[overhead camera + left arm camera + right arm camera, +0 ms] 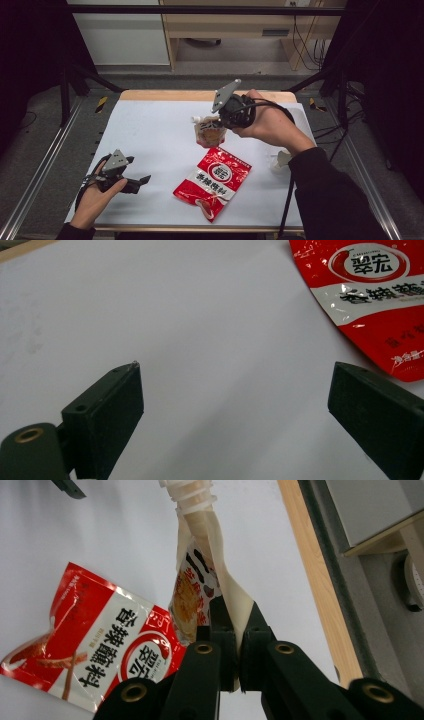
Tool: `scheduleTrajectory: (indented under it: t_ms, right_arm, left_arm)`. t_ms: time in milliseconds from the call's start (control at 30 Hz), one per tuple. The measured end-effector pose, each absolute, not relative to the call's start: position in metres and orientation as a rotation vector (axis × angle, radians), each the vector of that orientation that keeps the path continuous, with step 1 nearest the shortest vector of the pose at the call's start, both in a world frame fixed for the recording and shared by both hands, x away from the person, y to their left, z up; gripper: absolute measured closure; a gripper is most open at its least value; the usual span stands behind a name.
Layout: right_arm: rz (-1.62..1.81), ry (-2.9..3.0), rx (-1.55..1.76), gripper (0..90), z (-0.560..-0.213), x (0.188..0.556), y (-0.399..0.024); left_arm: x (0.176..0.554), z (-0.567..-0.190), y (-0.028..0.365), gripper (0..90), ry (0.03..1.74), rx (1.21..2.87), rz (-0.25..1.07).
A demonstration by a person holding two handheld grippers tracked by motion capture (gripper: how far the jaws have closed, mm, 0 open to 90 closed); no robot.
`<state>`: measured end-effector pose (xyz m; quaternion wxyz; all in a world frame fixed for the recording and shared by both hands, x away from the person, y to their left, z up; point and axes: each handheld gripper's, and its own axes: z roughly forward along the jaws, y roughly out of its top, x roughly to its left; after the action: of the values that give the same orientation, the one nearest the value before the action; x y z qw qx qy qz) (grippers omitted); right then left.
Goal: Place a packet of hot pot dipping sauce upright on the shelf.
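White sheeting covers the table (150, 135), whose wooden edge shows along the far side; black frame rails and grey floor surround it, and a wooden desk stands in the background.

Right gripper (226, 120): held in the person's right hand (267, 122) above the far centre of the table. Its jaws are clamped tight on a small spouted pouch (209, 131). In the right gripper view the pouch (200, 587) is pinched at one edge between the two black jaws, with its white screw spout pointing away from the gripper. The pouch is cream-coloured with a printed front panel. In the high view it sits just beyond the far edge of the red packet, and the frames do not settle whether it is lifted off the sheet.

Left gripper (142, 181): held in the person's left hand (95, 197) low over the near left part of the table. Its jaws stand wide apart with nothing between them. In the left gripper view the jaws frame bare white sheet, and the pad on one finger (120, 410) faces inward.

Red packet (214, 182): a flat red-and-white foil sachet with printed characters and a round logo. It lies on the sheet near the centre, between the two grippers, apart from the left gripper. Its corner appears in the left gripper view (370, 300) beyond the jaws.

A white object (281, 159) lies on the sheet beside the right sleeve; it is too small to identify.
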<state>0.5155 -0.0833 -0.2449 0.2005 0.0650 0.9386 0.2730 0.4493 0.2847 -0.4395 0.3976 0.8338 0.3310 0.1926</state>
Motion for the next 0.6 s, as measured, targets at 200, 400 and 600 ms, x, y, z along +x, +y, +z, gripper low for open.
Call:
scheduleTrajectory:
  t_ms: [200,400,600]
  right_arm:
    - [0.745,2.604,0.194,88.1,-0.235,0.524,-0.105]
    - [0.743,2.588,0.222,88.1,-0.232,0.535,-0.129]
    - [0.753,2.578,0.255,88.1,-0.233,0.544,-0.151]
  left_arm:
    - [0.449,-0.447,0.29,7.3,0.869,2.104,0.488]
    - [0.449,-0.452,0.286,6.4,0.876,2.13,0.533]
    - [0.447,-0.454,0.282,6.3,0.876,2.137,0.54]
